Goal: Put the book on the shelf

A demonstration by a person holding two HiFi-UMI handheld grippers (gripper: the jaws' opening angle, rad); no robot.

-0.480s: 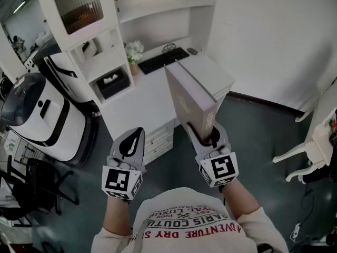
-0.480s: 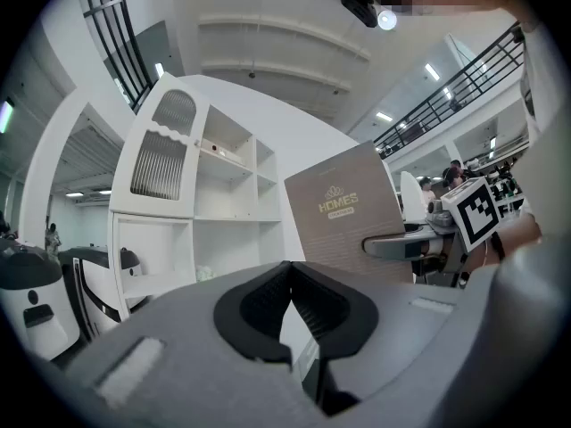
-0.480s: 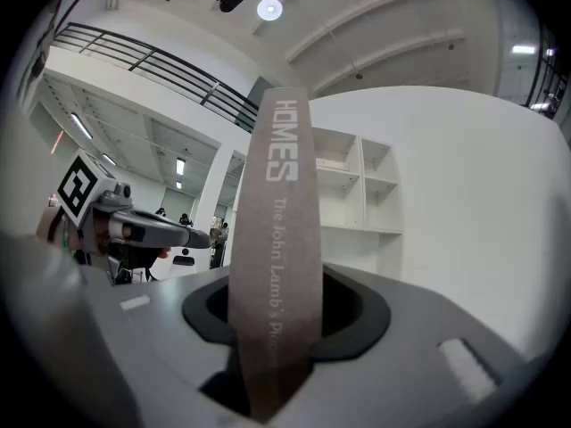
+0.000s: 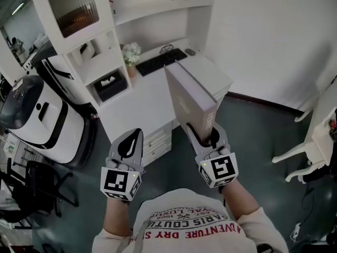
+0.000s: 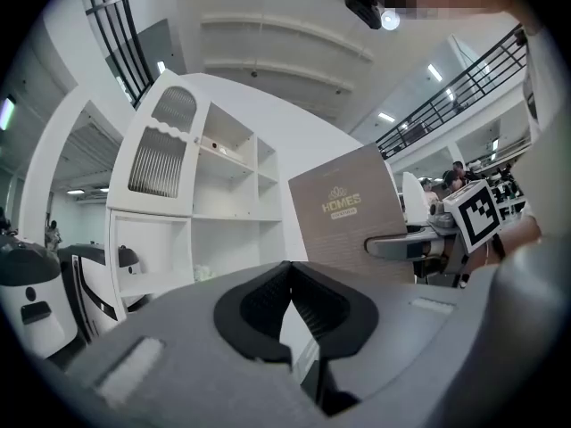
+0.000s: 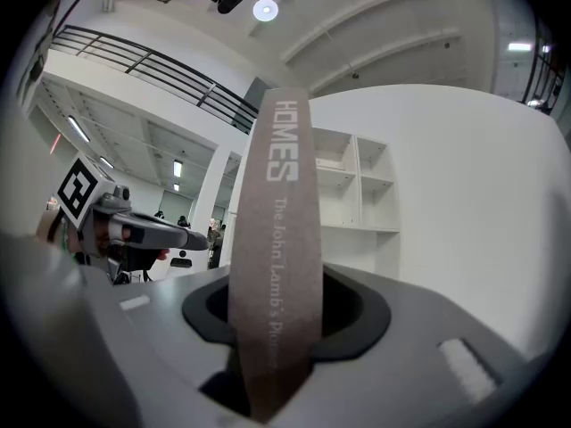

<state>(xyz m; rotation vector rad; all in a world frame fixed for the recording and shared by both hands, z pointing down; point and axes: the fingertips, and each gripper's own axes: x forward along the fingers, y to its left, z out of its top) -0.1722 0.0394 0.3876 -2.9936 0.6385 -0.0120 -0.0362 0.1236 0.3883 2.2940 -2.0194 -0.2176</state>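
Right claw (image 4: 202,133) clamps the spine end of a stiff, probably hefty hardback book (image 4: 185,96), shelf (image 4: 105,67) at eleven o'clock; left claw (image 4: 131,141) closed, empty.

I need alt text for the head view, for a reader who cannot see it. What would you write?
The right hand-held gripper holds a brown book upright, in front of a white desk with shelves. The left hand-held gripper beside it is shut and empty. A keyboard and flowers are on the desk.
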